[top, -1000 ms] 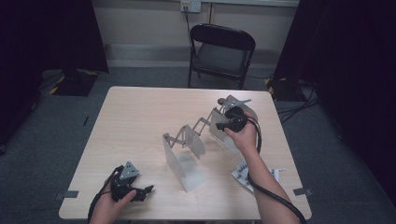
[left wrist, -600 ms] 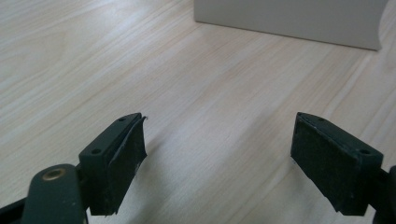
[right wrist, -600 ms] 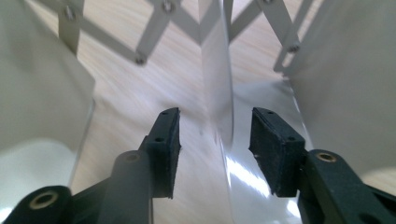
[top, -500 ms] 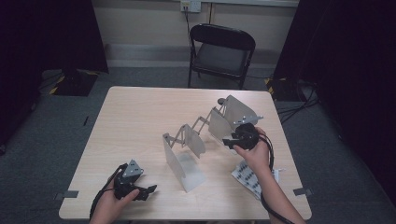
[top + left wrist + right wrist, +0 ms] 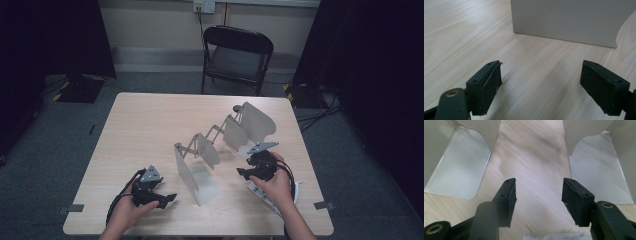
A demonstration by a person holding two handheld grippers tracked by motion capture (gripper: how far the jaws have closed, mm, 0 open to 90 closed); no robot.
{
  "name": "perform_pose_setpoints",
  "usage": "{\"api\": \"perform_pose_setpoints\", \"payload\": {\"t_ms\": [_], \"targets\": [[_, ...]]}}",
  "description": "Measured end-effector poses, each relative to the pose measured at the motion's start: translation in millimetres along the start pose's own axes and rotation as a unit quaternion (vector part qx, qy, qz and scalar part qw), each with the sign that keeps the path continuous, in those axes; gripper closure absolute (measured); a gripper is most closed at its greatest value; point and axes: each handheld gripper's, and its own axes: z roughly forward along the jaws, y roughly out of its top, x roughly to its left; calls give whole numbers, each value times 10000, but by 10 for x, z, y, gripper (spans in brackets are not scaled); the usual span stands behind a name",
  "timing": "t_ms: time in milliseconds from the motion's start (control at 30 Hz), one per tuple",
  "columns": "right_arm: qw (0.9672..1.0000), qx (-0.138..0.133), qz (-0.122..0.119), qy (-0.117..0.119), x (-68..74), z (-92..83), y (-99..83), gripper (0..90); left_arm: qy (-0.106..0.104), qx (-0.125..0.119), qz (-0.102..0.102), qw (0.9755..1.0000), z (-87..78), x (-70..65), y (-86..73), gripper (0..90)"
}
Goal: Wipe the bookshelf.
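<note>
A white metal expanding rack point(image 5: 220, 145) stands in the middle of the table, its upright plates joined by scissor links. My right gripper point(image 5: 240, 172) is near its right end, low over the table and pointing left at the gap between two plates point(image 5: 459, 172) point(image 5: 596, 170). Its jaws have just been opening and stand open with nothing between them point(image 5: 539, 200). My left gripper point(image 5: 170, 199) rests at the front left, open and empty point(image 5: 540, 82), facing the nearest plate point(image 5: 569, 20) from a short distance.
A flat white object point(image 5: 295, 192) lies under my right hand near the table's front right corner; its fuzzy edge point(image 5: 554, 236) is in the right gripper view. A black folding chair point(image 5: 237, 57) stands beyond the table's point(image 5: 150, 115) far edge.
My right gripper has left the rack's far end plate, opened, and drawn back toward the front right of the table. My left hand has shifted slightly to the right.
</note>
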Motion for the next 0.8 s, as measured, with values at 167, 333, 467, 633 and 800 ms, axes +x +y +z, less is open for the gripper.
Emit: {"api": "perform_pose_setpoints", "payload": {"t_ms": [167, 333, 467, 633, 800], "targets": [[9998, -120, 26, 170, 122, -57, 202, 463, 69, 64, 55, 9999, 6, -35, -75, 169], [9988, -259, -59, 418, 274, -99, 413, 459, 137, 111, 118, 9998, -23, -49, -102, 169], [9986, -258, -162, 438, 411, -67, 588, 454, 224, 98, 154, 9996, -29, -40, -119, 168], [9990, -215, -142, 374, 513, 53, 811, 521, 339, 77, 188, 9992, -24, -36, -134, 158], [9992, -98, -220, 321, 548, 164, 971, 627, 366, 47, 196, 9991, -28, -30, -144, 156]]}}
